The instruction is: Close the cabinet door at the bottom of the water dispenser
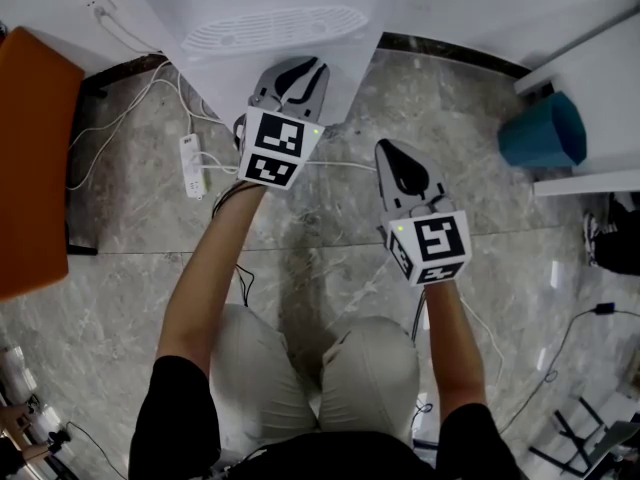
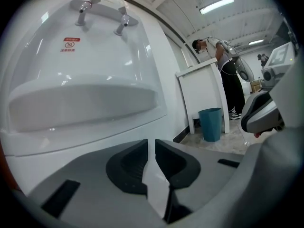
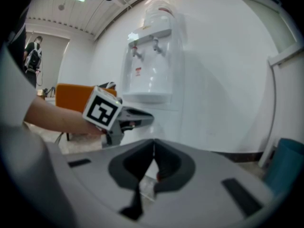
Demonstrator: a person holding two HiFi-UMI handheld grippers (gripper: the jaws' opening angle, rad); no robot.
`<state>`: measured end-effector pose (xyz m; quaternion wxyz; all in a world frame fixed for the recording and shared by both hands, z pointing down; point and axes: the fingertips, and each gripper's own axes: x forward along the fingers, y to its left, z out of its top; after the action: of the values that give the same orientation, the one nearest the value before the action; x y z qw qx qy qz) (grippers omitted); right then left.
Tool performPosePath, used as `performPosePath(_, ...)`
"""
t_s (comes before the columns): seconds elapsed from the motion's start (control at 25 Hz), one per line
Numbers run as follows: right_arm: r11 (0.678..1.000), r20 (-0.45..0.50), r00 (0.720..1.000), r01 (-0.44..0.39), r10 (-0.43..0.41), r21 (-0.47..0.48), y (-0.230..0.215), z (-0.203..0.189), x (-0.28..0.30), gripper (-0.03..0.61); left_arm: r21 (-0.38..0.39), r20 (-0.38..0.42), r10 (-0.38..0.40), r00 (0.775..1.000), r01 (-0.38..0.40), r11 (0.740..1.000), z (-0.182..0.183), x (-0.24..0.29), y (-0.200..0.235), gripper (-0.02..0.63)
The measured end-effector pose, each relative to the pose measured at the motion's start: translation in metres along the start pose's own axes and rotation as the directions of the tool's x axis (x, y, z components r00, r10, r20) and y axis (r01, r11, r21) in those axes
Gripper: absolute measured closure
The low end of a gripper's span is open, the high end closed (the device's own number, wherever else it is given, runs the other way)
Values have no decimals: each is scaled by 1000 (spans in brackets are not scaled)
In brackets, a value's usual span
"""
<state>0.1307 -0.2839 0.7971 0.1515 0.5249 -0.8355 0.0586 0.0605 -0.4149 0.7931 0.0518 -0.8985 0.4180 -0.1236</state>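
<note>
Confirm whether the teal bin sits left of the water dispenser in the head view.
No, the teal bin stands to the right of the water dispenser.

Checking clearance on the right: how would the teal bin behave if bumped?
The teal bin looks like thin plastic, so it is probably light. It stands on the glossy stone floor, so it would likely slide rather than hold its place. It looks taller than wide, so a high bump might tip it.

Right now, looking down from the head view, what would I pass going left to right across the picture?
From the left: orange furniture → white power strip → left gripper → right gripper → teal bin.
</note>
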Motion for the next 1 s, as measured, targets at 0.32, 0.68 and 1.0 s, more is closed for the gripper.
performPosePath(0.32, 1000, -7, 1000, -3, 3, 5, 4, 2, 5, 545, -21, -1, -80, 997, 79, 997, 2, -6, -12, 569)
performPosePath(0.68, 1000, 5, 1000, -9, 9, 10, 8, 30, -1, 545, -60, 19, -141, 990, 142, 988, 26, -38, -19, 601)
performPosePath(1.0, 998, -7, 999, -50, 50, 30, 17, 80, -15, 545, -123, 23, -154, 988, 156, 980, 73, -84, -18, 603)
